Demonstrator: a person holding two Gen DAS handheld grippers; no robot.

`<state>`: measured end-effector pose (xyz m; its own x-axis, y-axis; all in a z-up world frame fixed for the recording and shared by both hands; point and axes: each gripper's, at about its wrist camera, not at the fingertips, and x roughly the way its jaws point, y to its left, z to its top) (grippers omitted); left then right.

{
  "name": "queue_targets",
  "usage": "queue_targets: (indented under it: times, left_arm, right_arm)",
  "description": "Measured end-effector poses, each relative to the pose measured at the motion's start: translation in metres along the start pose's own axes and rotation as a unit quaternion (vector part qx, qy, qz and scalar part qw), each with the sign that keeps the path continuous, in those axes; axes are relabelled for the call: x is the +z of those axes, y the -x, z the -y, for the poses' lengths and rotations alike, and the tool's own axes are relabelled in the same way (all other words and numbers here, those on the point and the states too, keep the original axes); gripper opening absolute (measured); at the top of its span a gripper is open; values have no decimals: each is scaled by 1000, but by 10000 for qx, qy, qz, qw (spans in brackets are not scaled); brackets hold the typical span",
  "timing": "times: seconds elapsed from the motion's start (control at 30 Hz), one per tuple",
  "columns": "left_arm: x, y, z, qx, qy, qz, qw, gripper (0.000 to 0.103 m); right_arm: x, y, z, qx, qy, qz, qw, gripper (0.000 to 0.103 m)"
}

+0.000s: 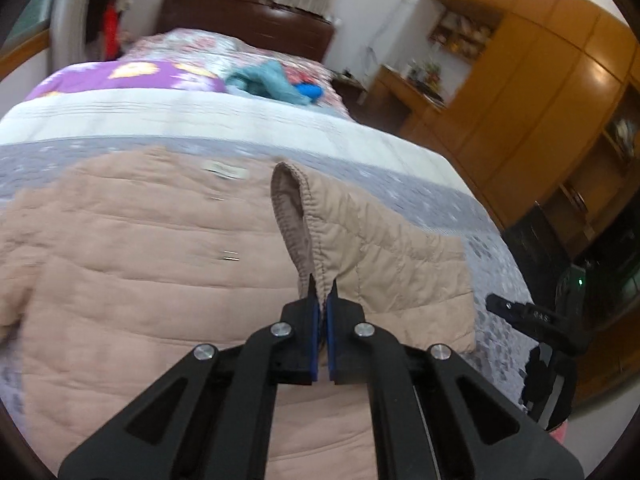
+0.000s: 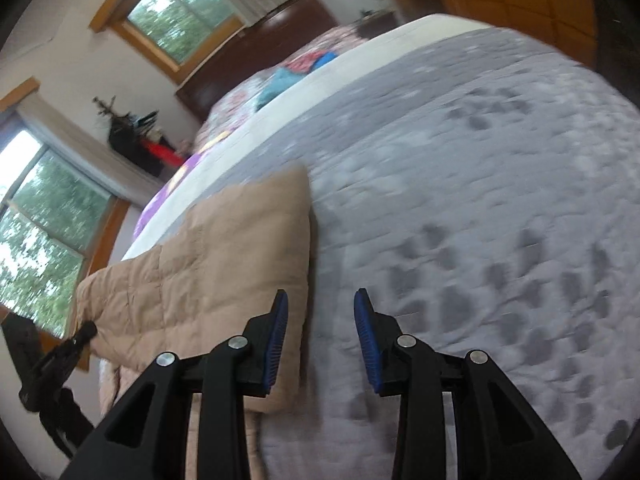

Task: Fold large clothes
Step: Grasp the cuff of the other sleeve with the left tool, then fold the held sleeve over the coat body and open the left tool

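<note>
A beige quilted jacket lies spread on the grey patterned bedspread. My left gripper is shut on the elastic cuff of its sleeve, which is lifted and folded over the jacket body. In the right wrist view the same jacket lies left of my right gripper. That gripper stands open above the bedspread, its left finger over the jacket's edge and nothing between the pads. The right gripper's body shows at the right edge of the left wrist view.
Farther up the bed lie a white band, a purple floral cover and a teal garment. A dark headboard stands behind. Wooden cabinets line the right side. Windows are on the left.
</note>
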<state>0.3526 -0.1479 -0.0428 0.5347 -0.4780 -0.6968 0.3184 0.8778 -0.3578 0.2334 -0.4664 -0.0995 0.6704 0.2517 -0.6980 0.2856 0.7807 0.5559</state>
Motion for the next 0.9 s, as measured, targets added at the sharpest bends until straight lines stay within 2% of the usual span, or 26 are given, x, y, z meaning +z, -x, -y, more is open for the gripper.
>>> queue_targets:
  times: [0.1,0.23,0.37,0.5,0.63,0.7,0.83,0.9]
  left_arm:
    - [6,20,-31,323,112,181,9993,1]
    - [13,35,-75,581,398,211,9973,1]
    - [11,25,-109,840,535,17,9950,1]
    - [-1,-1,-142,973,689,-404,9920,2]
    - [-12,-33,-163,1042,813,-704,9887,3]
    - [-16,-42,-169,999,802,-703,9893,4]
    - [-19,-40,-168,1028,726,-652,9899,7]
    - [-17,-30,-171,1061,826,-640,9889,13]
  right_arm:
    - [-3,-19,-23,210,225,-275,9991,35]
    - [-8,-41,-48,178,493,-521,9973,35]
    - [-10,-63,-70,44,730,-713,9948,35]
    - [-11,-80,-77,-306,841,-833,9925,35]
    - [-14,-92,-71,-539,861,-935,9904,38]
    - [-15,-97,-70,-603,910,-949,9895,39]
    - [-12,-95,-77,-730,980,-965,9878,39]
    - [-11,-88,-87,-796,1044,-880,9874,39]
